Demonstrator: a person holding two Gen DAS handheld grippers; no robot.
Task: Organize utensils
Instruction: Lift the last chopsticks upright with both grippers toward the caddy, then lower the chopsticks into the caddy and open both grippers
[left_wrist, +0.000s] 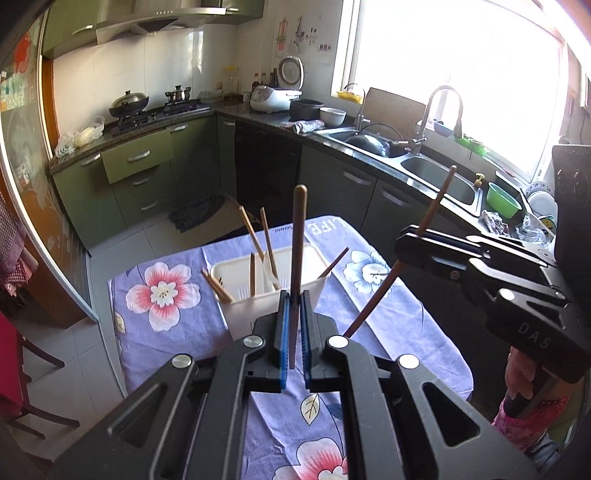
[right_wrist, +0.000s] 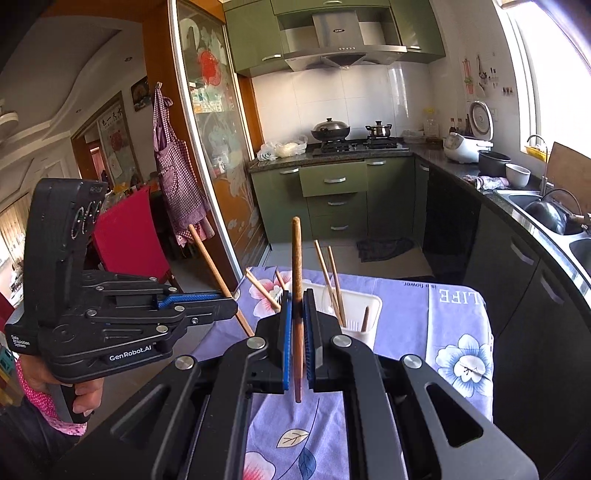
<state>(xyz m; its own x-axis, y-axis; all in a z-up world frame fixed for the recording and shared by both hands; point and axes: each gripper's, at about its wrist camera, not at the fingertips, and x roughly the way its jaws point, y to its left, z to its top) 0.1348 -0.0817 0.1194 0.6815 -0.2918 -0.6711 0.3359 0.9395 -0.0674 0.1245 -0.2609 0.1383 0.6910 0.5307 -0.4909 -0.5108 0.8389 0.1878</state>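
Note:
My left gripper (left_wrist: 294, 299) is shut on a brown chopstick (left_wrist: 298, 236) that stands upright between its blue pads, just in front of the white utensil holder (left_wrist: 240, 306). My right gripper (right_wrist: 298, 301) is shut on a second brown chopstick (right_wrist: 296, 258), also upright, near the same holder (right_wrist: 364, 332). Each gripper shows in the other's view: the right one (left_wrist: 402, 245) with its chopstick (left_wrist: 436, 203) slanting, the left one (right_wrist: 232, 306) with its chopstick (right_wrist: 210, 258) slanting. Several chopsticks (left_wrist: 267, 240) and a white spoon (left_wrist: 269, 267) stand in the holder.
The holder stands on a table with a purple flowered cloth (left_wrist: 159, 291). A counter with a double sink (left_wrist: 436, 173) runs along the right. A stove with pots (right_wrist: 332, 131) and green cabinets (right_wrist: 332, 181) are behind. A red chair (right_wrist: 133, 236) stands at the left.

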